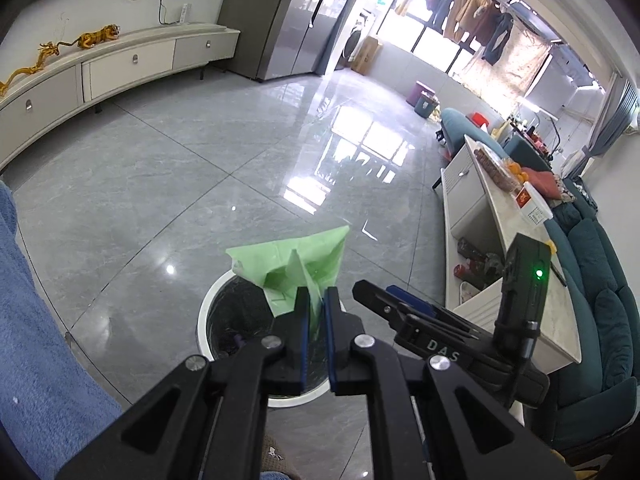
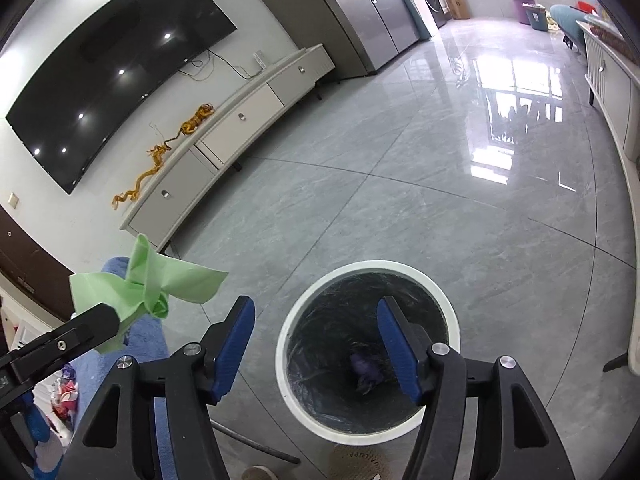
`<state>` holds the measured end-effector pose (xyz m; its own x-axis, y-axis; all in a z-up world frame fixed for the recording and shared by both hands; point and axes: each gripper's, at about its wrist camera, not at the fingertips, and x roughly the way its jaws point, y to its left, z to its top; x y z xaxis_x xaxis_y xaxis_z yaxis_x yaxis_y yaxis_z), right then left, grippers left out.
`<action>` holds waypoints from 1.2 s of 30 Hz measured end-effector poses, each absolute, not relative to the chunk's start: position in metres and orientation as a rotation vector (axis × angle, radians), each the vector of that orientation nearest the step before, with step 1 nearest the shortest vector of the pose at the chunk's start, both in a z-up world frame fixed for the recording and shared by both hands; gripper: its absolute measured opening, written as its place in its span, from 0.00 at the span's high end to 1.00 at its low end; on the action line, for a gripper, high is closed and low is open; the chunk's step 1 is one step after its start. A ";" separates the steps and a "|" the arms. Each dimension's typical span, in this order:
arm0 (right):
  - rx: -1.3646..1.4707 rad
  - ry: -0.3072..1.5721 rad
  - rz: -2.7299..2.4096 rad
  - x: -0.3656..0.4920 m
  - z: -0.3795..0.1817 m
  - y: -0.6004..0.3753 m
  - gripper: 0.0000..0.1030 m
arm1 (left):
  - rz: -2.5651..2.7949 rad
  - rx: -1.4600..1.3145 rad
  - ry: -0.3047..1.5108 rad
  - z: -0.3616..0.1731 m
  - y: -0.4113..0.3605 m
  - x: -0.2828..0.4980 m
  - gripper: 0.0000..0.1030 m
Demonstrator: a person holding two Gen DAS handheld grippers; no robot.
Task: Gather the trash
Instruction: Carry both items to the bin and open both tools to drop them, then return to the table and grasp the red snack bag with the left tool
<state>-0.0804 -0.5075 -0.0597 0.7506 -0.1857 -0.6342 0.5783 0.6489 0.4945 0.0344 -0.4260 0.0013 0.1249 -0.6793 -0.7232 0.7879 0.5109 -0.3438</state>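
grey tile floor [image 2: 400, 208], white-rimmed bin [image 2: 448, 308], pinched green wrapper [image 1: 304, 264]

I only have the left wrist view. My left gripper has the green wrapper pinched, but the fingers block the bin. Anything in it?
Observer: Yes. The right wrist view looks straight into the bin: a dark liner and a purple scrap at the bottom.
Operator: Is the right gripper holding anything?
Observer: No. The right gripper is open, nothing between its blue pads, and it sits over the bin.
Operator: And the wrapper, is it over the bin?
Observer: Not as the right wrist view shows it: the green wrapper in the left gripper appears left of the rim, over something blue.
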 end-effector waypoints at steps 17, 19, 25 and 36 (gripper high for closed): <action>0.682 0.514 -0.513 -0.108 -0.020 -0.497 0.38 | -1.097 0.069 0.972 0.012 -0.419 0.031 0.93; 0.690 0.513 -0.525 -0.111 -0.024 -0.502 0.38 | -1.094 0.077 0.989 0.004 -0.425 0.033 0.93; 0.703 0.520 -0.547 -0.116 -0.034 -0.509 0.38 | -1.100 0.092 1.055 -0.020 -0.441 0.037 0.89; 0.664 0.523 -0.570 -0.115 -0.026 -0.502 0.37 | -1.090 0.054 1.006 -0.009 -0.429 0.036 0.53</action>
